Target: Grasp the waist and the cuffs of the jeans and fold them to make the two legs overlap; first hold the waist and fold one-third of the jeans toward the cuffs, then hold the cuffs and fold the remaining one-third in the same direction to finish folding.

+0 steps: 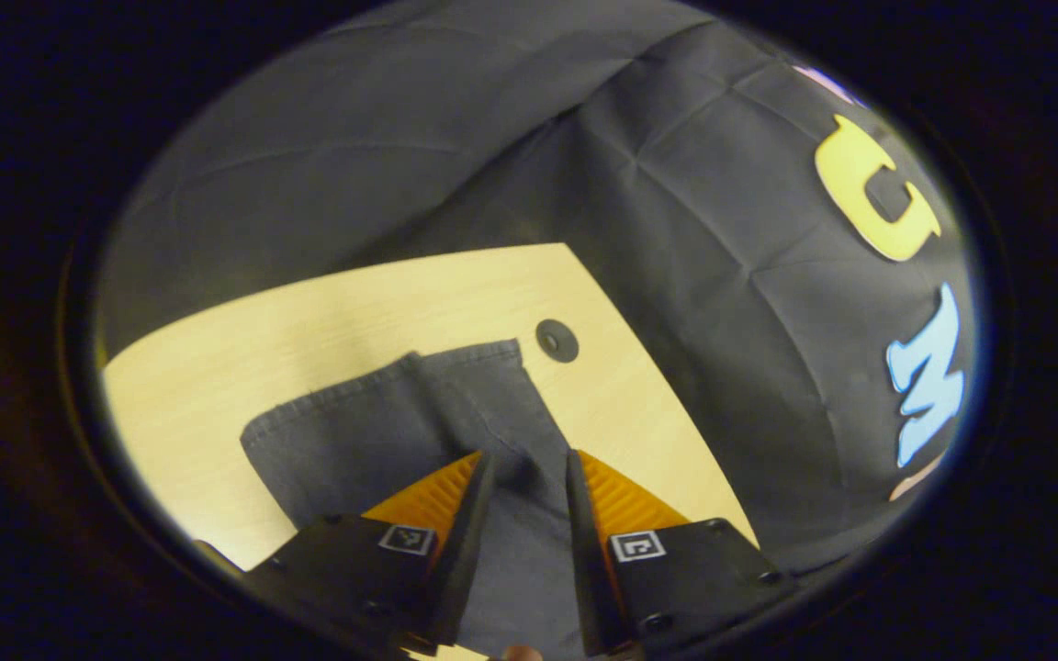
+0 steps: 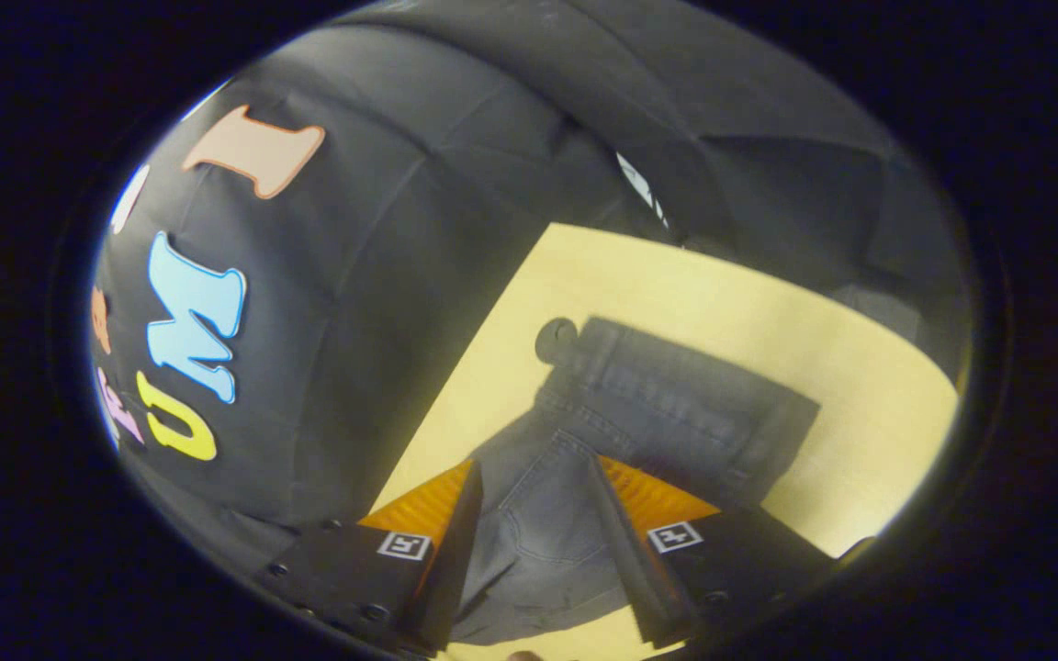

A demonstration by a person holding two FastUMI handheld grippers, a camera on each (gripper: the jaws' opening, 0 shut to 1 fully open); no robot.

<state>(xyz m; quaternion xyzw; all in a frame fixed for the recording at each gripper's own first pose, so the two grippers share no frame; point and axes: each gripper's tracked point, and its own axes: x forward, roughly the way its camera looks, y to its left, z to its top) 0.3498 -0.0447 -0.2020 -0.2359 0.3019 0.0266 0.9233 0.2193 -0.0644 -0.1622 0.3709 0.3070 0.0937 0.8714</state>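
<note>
On the pale wooden tabletop (image 1: 327,312) lies a pair of dark grey denim jeans (image 1: 400,422), spread flat against the light grain. Seen from the left gripper view, the hemmed cuff end of the jeans reaches away from the camera, its stitched edge running across the wood, and one corner stops just beside a small round black grommet (image 1: 557,340) set into the table. The left gripper (image 1: 524,468) hangs above the cloth with its two fingers spread apart, a strip of denim showing in the gap between them; neither finger presses on the fabric, so the claw is released. Whether the fingertips touch the denim or float just over it is hard to tell from this angle.

From the right gripper view, the waist end of the jeans (image 2: 667,404) lies on the same tabletop (image 2: 841,367), with a back pocket and its curved seams visible between the fingers. The waistband runs across the far side, and its corner sits against the round grommet (image 2: 555,338), partly covering it. The right gripper (image 2: 538,473) is likewise released, its fingers held wide over the pocket area, clamping nothing.

Behind the table in both views hangs the creased black cloth wall (image 1: 722,275) of the booth.
</note>
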